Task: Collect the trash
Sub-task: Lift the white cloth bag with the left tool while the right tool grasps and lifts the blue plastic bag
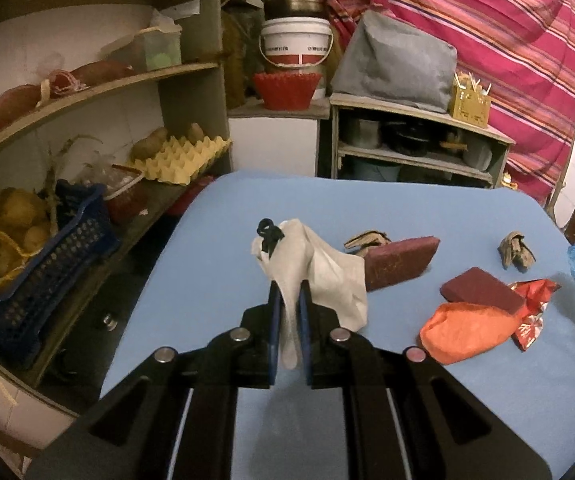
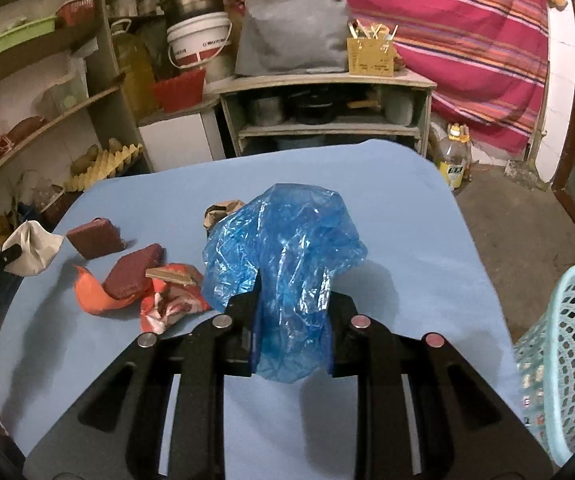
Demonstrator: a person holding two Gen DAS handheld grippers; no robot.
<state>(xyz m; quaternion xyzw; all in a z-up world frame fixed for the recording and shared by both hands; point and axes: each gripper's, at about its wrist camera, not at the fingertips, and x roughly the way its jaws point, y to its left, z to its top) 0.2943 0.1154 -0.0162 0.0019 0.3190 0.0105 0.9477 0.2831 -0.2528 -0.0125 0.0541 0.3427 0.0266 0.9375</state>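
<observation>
My left gripper [image 1: 287, 286] is shut on a crumpled white bag [image 1: 327, 272] that has a black tie [image 1: 268, 234] at its top, held just above the blue table [image 1: 191, 280]. My right gripper [image 2: 293, 280] is shut on a crinkled blue plastic bag [image 2: 287, 240], lifted over the table; that bag hides its fingertips. On the table lie an orange wrapper [image 1: 463, 332], a red foil wrapper [image 1: 531, 312], two maroon packets [image 1: 401, 264] [image 1: 481, 290] and two scraps of brown paper [image 1: 517, 256] [image 1: 367, 240]. The white bag [image 2: 33, 250] also shows at the left of the right wrist view.
A pale blue mesh basket [image 2: 567, 352] stands off the table's right edge. Shelves on the left hold a dark blue crate [image 1: 59, 264] with potatoes and a yellow egg tray [image 1: 183, 158]. A low cabinet [image 2: 327, 120] and buckets [image 2: 199, 44] stand behind the table.
</observation>
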